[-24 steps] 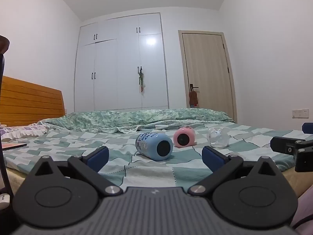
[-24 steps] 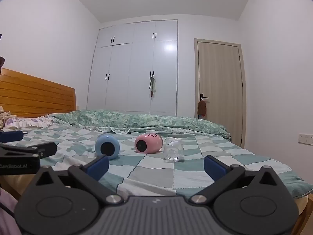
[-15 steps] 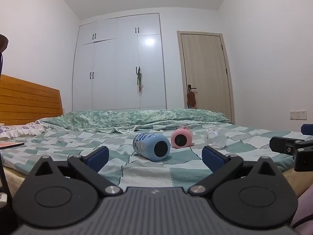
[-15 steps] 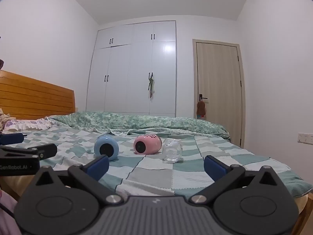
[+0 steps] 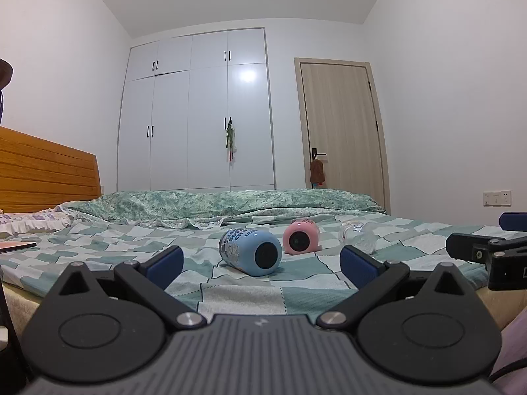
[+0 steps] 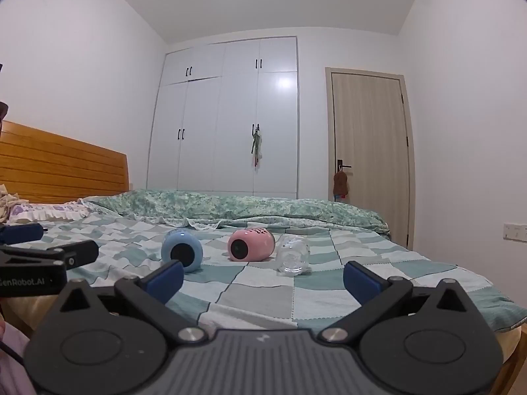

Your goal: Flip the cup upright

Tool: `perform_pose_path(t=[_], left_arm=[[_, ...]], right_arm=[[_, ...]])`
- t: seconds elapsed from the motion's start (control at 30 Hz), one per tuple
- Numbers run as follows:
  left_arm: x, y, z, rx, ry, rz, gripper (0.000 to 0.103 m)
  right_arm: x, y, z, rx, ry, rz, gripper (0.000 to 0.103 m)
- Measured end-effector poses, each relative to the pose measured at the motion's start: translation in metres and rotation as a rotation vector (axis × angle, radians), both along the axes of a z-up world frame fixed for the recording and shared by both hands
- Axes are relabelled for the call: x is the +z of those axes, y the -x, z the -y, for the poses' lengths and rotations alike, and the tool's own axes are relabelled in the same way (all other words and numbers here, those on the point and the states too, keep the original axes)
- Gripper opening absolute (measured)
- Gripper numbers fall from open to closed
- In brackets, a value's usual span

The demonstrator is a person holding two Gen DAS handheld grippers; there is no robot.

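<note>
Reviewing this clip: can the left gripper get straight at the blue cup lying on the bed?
Probably yes. The left gripper is open, and the blue cup lies on its side straight ahead on the bed, with nothing between them; the pink cup sits farther back.

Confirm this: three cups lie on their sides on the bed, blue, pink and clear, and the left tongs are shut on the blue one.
Not quite. The left tongs are open and hold nothing, as the left wrist view shows. The blue cup, pink cup and clear cup do lie on their sides on the bed.
</note>
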State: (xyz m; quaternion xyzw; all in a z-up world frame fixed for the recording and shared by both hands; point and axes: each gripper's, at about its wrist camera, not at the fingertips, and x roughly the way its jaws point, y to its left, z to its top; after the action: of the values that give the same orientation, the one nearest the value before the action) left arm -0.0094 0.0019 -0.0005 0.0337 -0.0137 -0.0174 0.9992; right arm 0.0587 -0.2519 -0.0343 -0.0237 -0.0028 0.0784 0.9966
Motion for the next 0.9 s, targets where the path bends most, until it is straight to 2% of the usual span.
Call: perform_pose_path(t=[0.9], left_arm=[[0.0011, 0.002, -0.0023, -0.01, 0.004, 0.001, 0.103]], right_arm=[[-0.0017, 0.0033, -0.0044, 0.003, 0.0, 0.005, 0.103]])
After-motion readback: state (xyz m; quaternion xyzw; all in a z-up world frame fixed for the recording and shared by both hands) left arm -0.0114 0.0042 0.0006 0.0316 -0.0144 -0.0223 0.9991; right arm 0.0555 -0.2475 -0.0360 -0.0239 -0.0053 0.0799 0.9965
